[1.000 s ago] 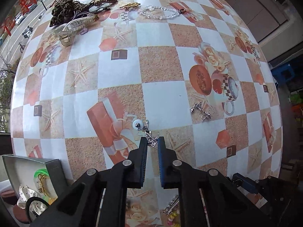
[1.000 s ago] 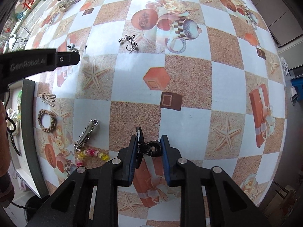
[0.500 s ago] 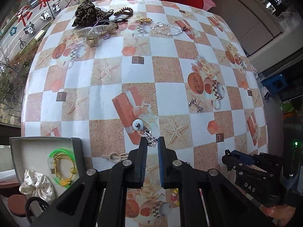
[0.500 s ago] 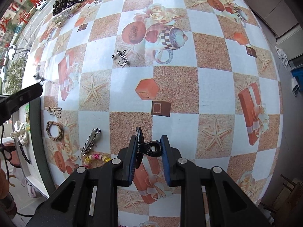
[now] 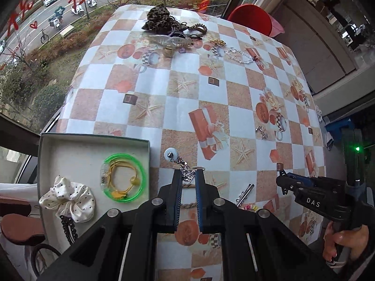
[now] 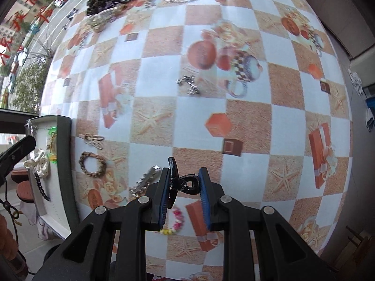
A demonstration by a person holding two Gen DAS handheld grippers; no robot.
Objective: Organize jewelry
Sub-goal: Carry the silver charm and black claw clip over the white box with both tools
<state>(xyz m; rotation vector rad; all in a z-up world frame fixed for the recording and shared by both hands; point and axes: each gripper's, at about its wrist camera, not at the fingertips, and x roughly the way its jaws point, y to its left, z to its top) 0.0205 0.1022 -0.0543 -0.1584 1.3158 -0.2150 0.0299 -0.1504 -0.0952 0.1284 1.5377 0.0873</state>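
Pendant (image 5: 178,161) hangs pinched in the left claw (image 5: 188,179) just right of the box (image 5: 93,140); right claw (image 6: 185,182) grips a black clip (image 6: 185,183) above the worktop (image 6: 164,107).

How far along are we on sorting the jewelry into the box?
Early. The box holds a green bangle and a white scrunchie. The left gripper pinches a silver charm chain; the right gripper holds a black claw clip. The far pile, earrings and braided ring remain.
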